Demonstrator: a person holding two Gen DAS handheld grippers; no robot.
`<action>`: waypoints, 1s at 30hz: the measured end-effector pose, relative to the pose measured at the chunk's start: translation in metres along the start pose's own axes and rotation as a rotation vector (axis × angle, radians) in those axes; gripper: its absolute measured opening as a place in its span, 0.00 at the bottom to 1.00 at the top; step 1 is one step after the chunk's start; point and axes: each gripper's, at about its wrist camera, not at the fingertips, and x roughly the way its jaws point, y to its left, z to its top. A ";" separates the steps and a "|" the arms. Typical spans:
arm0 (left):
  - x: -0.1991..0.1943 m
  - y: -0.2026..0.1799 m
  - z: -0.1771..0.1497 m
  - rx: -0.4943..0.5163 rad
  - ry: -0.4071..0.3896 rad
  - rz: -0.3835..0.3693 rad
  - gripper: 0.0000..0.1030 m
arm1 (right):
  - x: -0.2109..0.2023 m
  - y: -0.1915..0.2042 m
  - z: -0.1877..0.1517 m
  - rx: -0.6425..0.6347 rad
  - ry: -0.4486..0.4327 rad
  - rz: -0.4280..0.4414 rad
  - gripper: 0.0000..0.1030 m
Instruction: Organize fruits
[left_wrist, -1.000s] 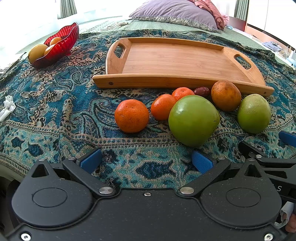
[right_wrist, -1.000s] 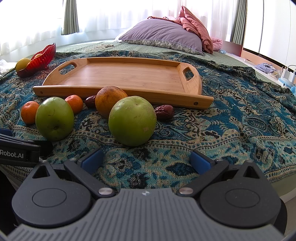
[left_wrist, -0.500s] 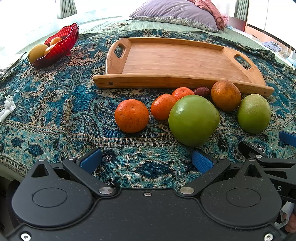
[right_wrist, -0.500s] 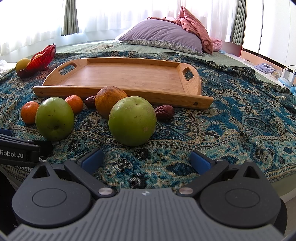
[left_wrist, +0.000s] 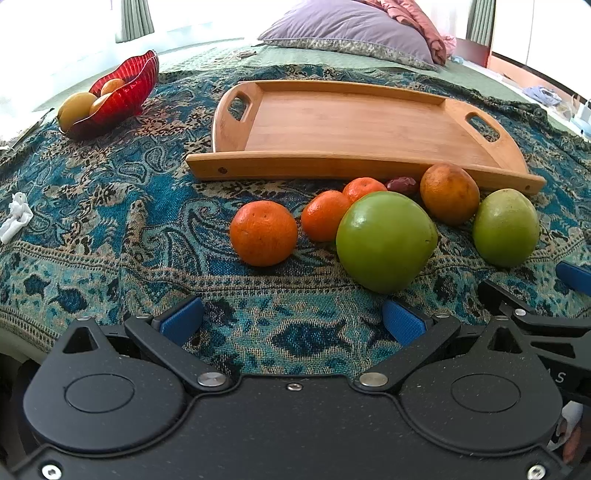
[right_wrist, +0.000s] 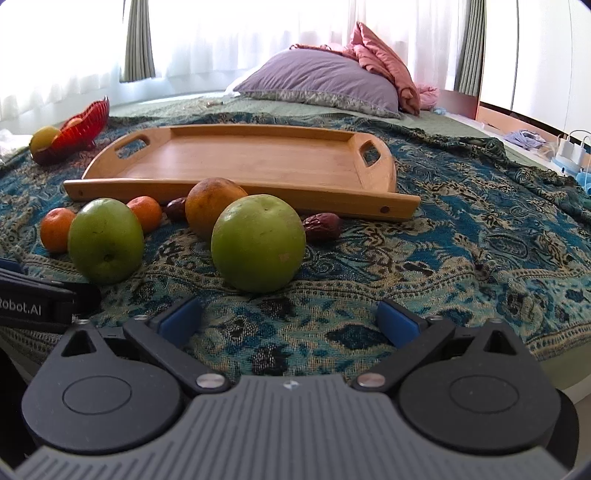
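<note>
I take the wooden tray (left_wrist: 354, 125) as my landmark; its floor is bare, so by my reckoning the sorting has not started and I am at the approach for the first pick.

Working left to right along the tray's near rail: well off its left end sits a red bowl (left_wrist: 122, 92) that already holds a few yellowish fruits. In front of the rail lies a large orange (left_wrist: 263, 232), then two small tangerines, one nearer me (left_wrist: 324, 215) and one closer to the rail (left_wrist: 363, 188), then the near green apple (left_wrist: 386, 242), a dark date (left_wrist: 402, 184) just beside the rail, a brownish orange (left_wrist: 448, 193), and the far green apple (left_wrist: 505, 227) by the tray's right corner. A second date (right_wrist: 322, 226) shows only in the right view, just beside that corner.

My left gripper (left_wrist: 291, 321) hangs low over the cloth in front of the tray, jaws spread wide and holding nothing, lined up between the large orange and the near green apple. My right gripper (right_wrist: 288, 319) is likewise wide apart and empty, facing the far green apple (right_wrist: 258, 242).

Next I judge each gripper must advance to straddle a fruit. The apples are wide, so the jaws need full spread, and round fruit on soft cloth may roll.
</note>
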 end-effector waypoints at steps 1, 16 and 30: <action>0.000 0.000 -0.001 0.003 -0.004 0.001 1.00 | 0.000 0.000 -0.001 0.000 -0.007 0.001 1.00; -0.009 -0.006 -0.009 0.013 -0.052 0.015 1.00 | 0.001 0.002 -0.016 0.033 -0.117 -0.013 1.00; -0.031 -0.014 0.000 0.048 -0.154 -0.076 0.99 | -0.011 0.001 -0.016 0.018 -0.183 0.041 0.99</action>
